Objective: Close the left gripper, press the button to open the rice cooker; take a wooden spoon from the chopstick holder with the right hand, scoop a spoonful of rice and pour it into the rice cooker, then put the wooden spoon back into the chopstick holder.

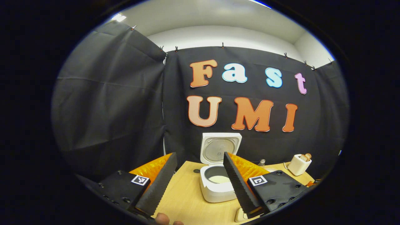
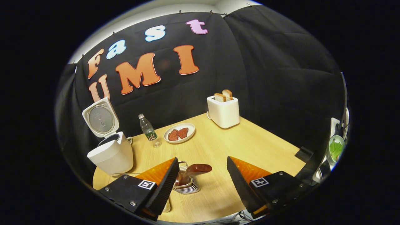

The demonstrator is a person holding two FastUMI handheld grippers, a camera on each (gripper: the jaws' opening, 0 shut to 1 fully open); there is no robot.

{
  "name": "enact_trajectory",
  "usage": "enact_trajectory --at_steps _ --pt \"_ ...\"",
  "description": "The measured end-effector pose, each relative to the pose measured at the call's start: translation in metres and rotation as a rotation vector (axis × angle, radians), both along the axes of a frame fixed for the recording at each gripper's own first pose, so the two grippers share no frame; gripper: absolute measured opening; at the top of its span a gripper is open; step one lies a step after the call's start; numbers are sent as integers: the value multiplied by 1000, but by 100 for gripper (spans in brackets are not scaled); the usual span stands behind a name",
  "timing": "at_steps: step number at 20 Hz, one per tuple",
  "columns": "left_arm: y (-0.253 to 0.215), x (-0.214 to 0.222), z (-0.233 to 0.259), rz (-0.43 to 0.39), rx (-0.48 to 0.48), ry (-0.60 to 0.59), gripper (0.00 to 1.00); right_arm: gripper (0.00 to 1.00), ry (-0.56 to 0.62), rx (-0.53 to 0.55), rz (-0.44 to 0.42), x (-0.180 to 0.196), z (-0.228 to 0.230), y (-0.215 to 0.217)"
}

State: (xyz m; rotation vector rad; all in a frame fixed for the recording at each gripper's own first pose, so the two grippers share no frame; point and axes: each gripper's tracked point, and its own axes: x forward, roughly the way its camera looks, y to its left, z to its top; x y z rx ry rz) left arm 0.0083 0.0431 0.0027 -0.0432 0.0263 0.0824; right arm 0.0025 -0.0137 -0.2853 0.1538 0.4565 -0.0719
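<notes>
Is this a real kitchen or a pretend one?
Probably a pretend one: a kitchen set up in a booth. A rice cooker, a toaster with bread and a plate of food sit on one wooden table, with black cloth hung all around instead of walls.

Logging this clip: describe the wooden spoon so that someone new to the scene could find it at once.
Start at the white rice cooker with its lid up, at the table's left end in the right gripper view. Come toward the camera to the metal chopstick holder, just ahead of the open right gripper. The wooden spoon stands in it, the one dark reddish-brown thing there, its rounded end leaning right.
</notes>
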Motion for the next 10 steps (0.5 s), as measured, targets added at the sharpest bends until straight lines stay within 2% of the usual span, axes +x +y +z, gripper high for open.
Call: enact_trajectory --at_steps 6,8,9,10 --pt "22 -17 2 62 38 -26 100 91 36 121 -25 9 -26 10" --pt "24 -20 2 68 49 -22 100 80 45 162 -26 13 -29 15" --pt "24 -20 2 68 52 -21 100 65 45 173 -27 16 -30 16" --pt "24 -20 1 70 54 -19 100 68 45 181 -33 18 -30 16"
